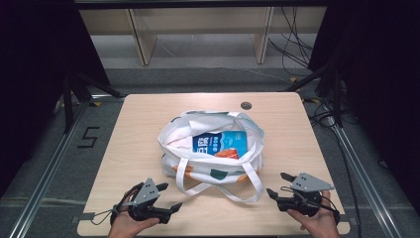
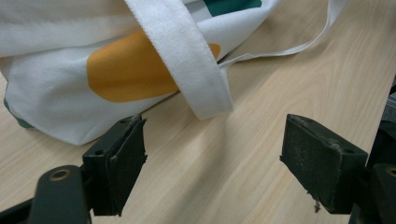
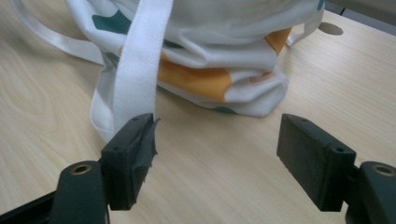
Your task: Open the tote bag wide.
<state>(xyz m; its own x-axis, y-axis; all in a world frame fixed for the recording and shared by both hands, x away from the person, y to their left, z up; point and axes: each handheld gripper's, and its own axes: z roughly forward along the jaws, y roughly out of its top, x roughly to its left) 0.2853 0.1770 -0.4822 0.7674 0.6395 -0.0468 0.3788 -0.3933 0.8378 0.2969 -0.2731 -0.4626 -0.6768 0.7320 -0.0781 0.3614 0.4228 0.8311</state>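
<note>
A white cloth tote bag [image 1: 210,148] with orange and green patches lies open in the middle of the wooden table. Inside it rests a blue and orange packet [image 1: 219,143]. One white strap [image 1: 233,191] loops out over the table toward the near edge. My left gripper [image 1: 168,196] is open at the near left, just short of the bag's side [image 2: 70,88] and its strap [image 2: 187,60]. At the near right my right gripper [image 1: 278,184] is also open, nothing between its jaws, with the strap [image 3: 140,65] hanging right behind its left jaw.
A round cable hole [image 1: 246,105] sits near the table's far edge [image 1: 213,95]. Beyond the table stand pale shelving legs [image 1: 143,42] and loose cables [image 1: 297,44] on the floor. Bare tabletop stretches to both sides of the bag.
</note>
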